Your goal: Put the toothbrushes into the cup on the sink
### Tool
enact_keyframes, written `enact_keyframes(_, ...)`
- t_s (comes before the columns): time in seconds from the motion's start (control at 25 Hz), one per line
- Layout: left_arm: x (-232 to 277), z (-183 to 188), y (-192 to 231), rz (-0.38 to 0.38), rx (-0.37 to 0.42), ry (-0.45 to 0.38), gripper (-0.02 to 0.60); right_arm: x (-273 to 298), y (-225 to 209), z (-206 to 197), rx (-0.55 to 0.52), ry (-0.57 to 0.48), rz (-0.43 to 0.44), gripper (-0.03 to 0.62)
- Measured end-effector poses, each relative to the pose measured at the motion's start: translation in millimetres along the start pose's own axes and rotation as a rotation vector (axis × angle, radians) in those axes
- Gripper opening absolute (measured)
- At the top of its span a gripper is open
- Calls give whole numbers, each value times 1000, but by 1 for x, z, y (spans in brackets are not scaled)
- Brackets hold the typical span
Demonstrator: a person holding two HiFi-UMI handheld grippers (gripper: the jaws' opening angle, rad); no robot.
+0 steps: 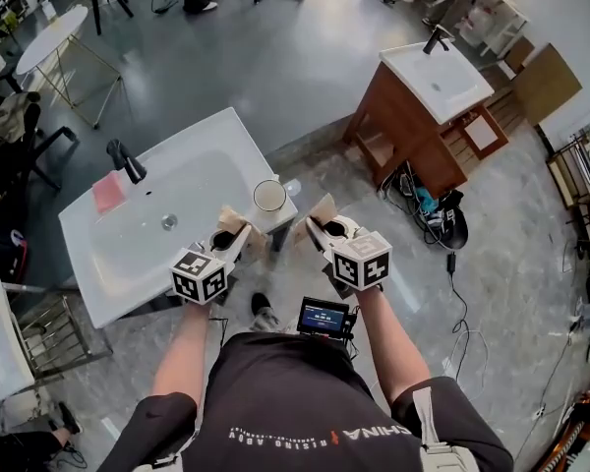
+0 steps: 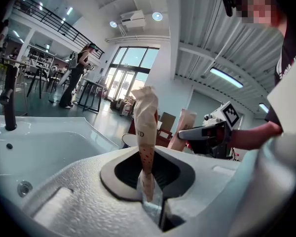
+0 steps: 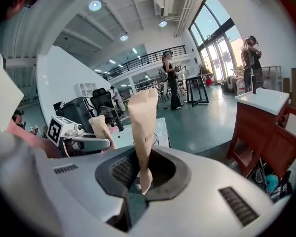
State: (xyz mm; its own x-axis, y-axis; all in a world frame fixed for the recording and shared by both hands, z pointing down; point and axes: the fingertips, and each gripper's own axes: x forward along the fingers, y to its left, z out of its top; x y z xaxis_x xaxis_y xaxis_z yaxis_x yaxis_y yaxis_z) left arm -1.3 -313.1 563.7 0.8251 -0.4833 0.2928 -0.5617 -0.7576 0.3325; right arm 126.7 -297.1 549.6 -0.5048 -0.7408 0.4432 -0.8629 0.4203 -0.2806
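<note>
- The left gripper [image 2: 148, 195] is clamping the lower end of a toothbrush [image 2: 145, 125] wrapped in a tan, crinkled paper sleeve, holding it upright over the sink's [image 1: 108, 259] front edge.
- The right gripper [image 3: 140, 180] is pinching a second toothbrush [image 3: 142, 125], wrapped in the same paper, just off the sink's right corner.
- The round cup [image 1: 269, 196] is standing open on the glossy white sink's right corner, near both grippers.
- A black faucet [image 1: 126, 160] and a flat pink pad [image 1: 108, 193] are sitting along the far rim.
</note>
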Motion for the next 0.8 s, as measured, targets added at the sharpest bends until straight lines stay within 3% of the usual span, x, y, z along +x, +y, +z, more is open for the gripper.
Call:
enact_keyframes(0.28, 14, 11, 15, 45, -10, -10, 41, 26, -13, 18, -31, 26, 49, 40)
enact_keyframes(0.8, 20, 18, 18, 241, -68, -66, 41, 47, -33, 40, -113, 82, 219, 40)
